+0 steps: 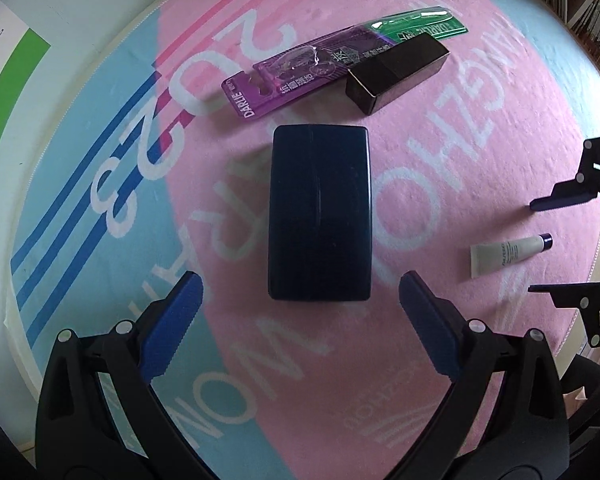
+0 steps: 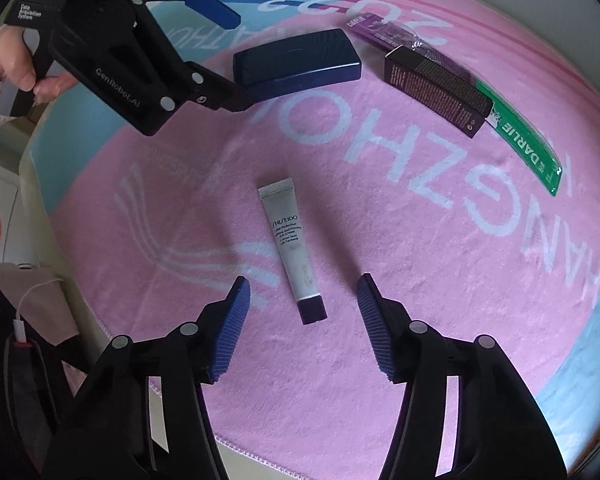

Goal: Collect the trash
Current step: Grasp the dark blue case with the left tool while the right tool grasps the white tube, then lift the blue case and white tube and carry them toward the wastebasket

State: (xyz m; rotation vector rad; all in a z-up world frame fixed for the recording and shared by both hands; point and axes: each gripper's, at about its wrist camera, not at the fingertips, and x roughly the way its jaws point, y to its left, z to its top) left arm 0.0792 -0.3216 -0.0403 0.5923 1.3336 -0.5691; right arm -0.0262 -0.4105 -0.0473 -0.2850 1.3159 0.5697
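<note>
Pink terry cloth, a towel (image 1: 440, 184) printed with white letters, pale blue bands and dark blue stripes, covered most of both views and lay over a white table (image 1: 80, 40) that showed at the upper left of the left wrist view. Stacked papers or books sat blurred at the upper right edge of that view. At its centre lay a dark blue hard case (image 1: 319, 212), closed, so its contents could not be told. Above it, near the top, a purple toothbrush package (image 1: 288, 76) and a green toothbrush package (image 1: 424, 24) lay end to end, with a black carton (image 1: 396, 72) resting across them, also closed. The left tongs (image 1: 300, 320) stood spread wide at the lower edge, above the near end of the case and touching nothing. In the right wrist view a small white cream tube (image 2: 290, 240) with a dark cap lay flat at centre, cap toward the bottom of the frame. The right tongs (image 2: 302, 320) stood apart on either side of the cap end, pads clear of it. A hand (image 2: 16, 64) gripped the left tool at upper left.
</note>
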